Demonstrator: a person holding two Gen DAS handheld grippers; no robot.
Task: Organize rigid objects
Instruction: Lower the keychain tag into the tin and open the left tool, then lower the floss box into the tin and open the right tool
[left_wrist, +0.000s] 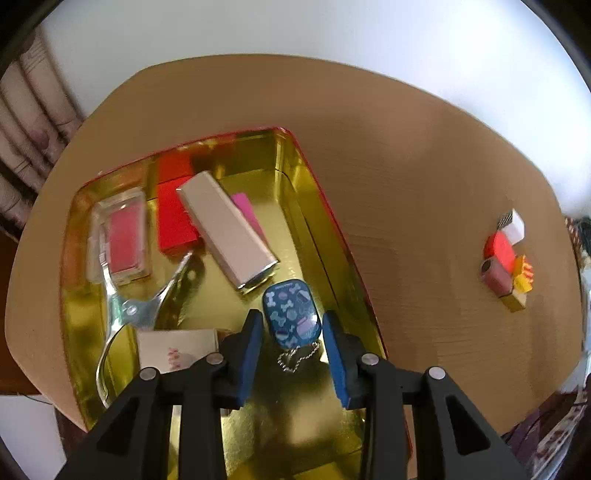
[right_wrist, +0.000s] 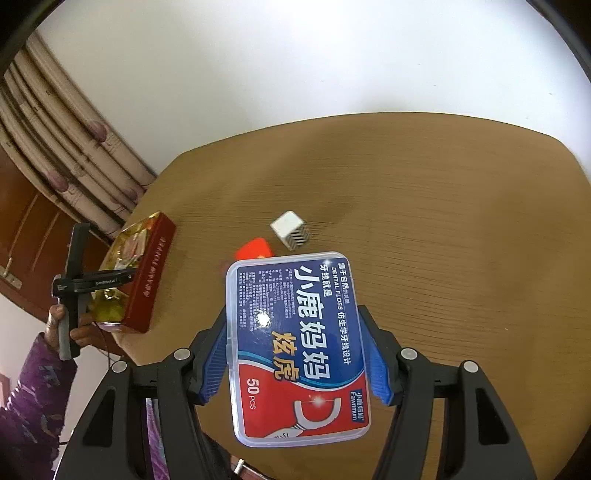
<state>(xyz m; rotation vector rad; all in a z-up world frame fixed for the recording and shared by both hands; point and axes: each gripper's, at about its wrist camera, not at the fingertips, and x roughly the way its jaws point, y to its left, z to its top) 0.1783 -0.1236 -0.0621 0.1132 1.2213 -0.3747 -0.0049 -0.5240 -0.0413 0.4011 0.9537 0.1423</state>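
- Right tongs (right_wrist: 297, 354): clamped on the dental floss box (right_wrist: 295, 347), held above the counter (right_wrist: 443, 240), long axis pointing away.
- Red-walled gold tin (right_wrist: 147, 273): far left of the box.
- Left tongs (left_wrist: 291, 350): apart, either side of the blue patterned case (left_wrist: 291, 317), which appears to rest inside the tin.

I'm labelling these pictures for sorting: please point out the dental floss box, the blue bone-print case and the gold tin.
dental floss box (right_wrist: 295, 343): right wrist view, middle of its printed lid.
blue bone-print case (left_wrist: 291, 314): left wrist view, centre of its top face.
gold tin (left_wrist: 325, 210): left wrist view, its right inner wall.
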